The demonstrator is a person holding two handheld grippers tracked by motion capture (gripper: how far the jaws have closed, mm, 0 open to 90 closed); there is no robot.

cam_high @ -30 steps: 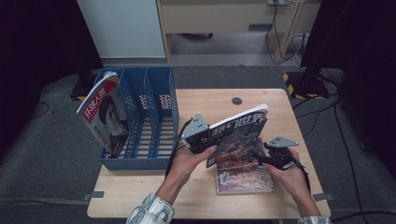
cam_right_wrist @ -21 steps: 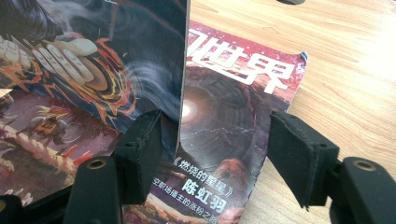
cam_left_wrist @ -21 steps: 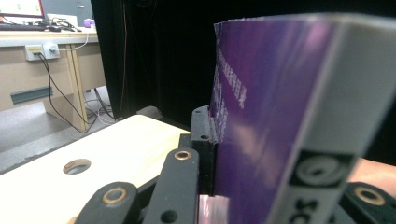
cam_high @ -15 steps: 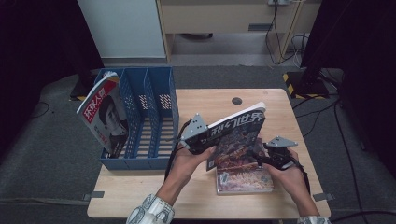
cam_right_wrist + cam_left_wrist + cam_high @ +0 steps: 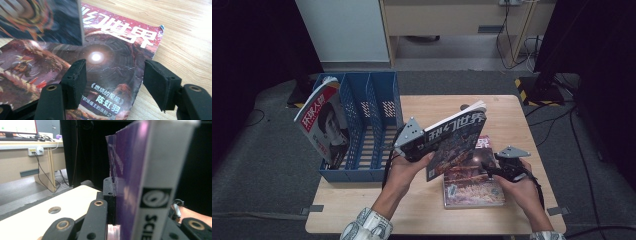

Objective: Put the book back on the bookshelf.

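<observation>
The left gripper (image 5: pixel 424 145) holds a glossy purple-covered magazine with white title characters (image 5: pixel 457 142) clear of the light wooden counter (image 5: pixel 512 115), near its centre. The jaws are closed on the magazine's lower left edge; in the left gripper view the spine (image 5: pixel 155 195) stands upright between them. In the high view the magazine tilts, its top edge towards the far side of the counter.

A second glossy magazine with a dark red and purple cover (image 5: pixel 474 182) lies flat on the counter near the front edge, right of centre. The raised magazine overlaps its left part in the high view.

The right gripper (image 5: pixel 497 167) rests over the flat magazine's right edge. Its jaws stand partly open with nothing between the pads (image 5: pixel 75 77); the flat cover (image 5: pixel 110 70) lies beneath them.

A blue plastic slotted file rack (image 5: pixel 367 125) stands at the counter's left edge. A red-and-white magazine with a portrait cover (image 5: pixel 322 125) leans in its leftmost compartment.
</observation>
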